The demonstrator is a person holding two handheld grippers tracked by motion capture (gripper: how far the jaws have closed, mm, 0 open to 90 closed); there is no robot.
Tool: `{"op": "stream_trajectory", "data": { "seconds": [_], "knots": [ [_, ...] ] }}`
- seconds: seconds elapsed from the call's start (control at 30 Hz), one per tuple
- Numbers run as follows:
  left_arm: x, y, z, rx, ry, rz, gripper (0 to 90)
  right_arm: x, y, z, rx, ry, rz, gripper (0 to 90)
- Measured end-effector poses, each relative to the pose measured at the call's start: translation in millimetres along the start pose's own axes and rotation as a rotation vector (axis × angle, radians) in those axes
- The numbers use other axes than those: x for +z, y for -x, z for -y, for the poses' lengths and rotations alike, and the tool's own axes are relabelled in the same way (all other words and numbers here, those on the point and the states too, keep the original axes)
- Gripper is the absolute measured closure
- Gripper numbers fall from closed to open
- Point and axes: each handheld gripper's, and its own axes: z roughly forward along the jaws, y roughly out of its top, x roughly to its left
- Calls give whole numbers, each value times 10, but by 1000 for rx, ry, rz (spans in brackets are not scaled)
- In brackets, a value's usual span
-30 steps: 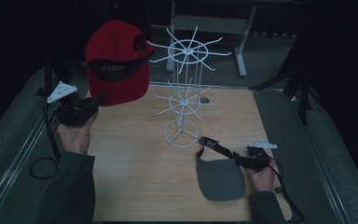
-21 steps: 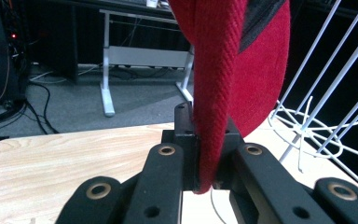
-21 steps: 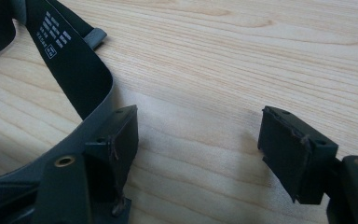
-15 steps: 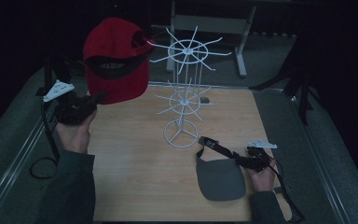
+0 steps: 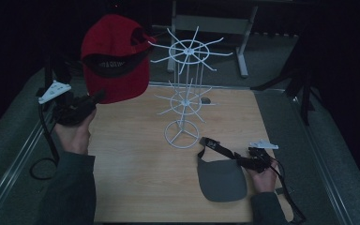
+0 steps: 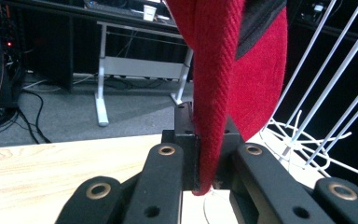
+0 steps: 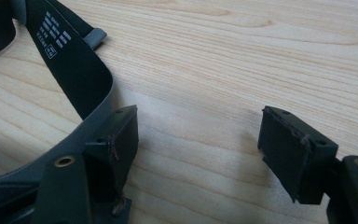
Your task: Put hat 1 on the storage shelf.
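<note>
A red cap (image 5: 115, 56) hangs in the air at the table's far left, its crown close to the top arms of a white wire rack (image 5: 183, 93). My left gripper (image 5: 96, 97) is shut on the cap's lower edge. In the left gripper view the red cap (image 6: 256, 79) rises from between the jaws of my left gripper (image 6: 208, 140), with the rack (image 6: 326, 93) to the right. A grey visor (image 5: 222, 180) lies flat at the front right. My right gripper (image 5: 243, 161) rests by its strap. My right gripper (image 7: 198, 144) stands open over bare wood, the visor strap (image 7: 70, 60) outside one jaw.
The wooden table (image 5: 136, 187) has metal rails along its left and right sides. A white-legged desk (image 5: 211, 23) stands beyond the far edge on a dark floor. The left gripper's cable (image 5: 42, 154) loops off the table's left side.
The red cap has swung slightly upward in the left gripper. Both hands stay where they were.
</note>
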Motion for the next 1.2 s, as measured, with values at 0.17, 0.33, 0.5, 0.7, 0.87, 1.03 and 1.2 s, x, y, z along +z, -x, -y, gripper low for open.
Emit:
{"op": "stream_trajectory", "data": {
  "seconds": [0.17,0.33,0.5,0.7,0.87,1.03,1.2],
  "knots": [
    [-18,-10,-3,-11,12,9,856,0,0,0,0,0,0,287],
    [-38,-9,-9,-11,31,20,856,0,0,0,0,0,0,287],
    [-58,-9,-15,-11,48,21,856,0,-1,0,0,0,1,287],
    [-84,-7,-12,-16,71,19,856,0,0,0,0,0,0,287],
    [-102,-15,-12,-20,94,32,856,0,0,0,0,0,0,286],
    [-119,1,-15,-14,115,47,856,0,0,0,0,0,0,287],
    [-130,20,-17,-3,130,66,856,0,0,0,0,0,0,286]
  ]
}}
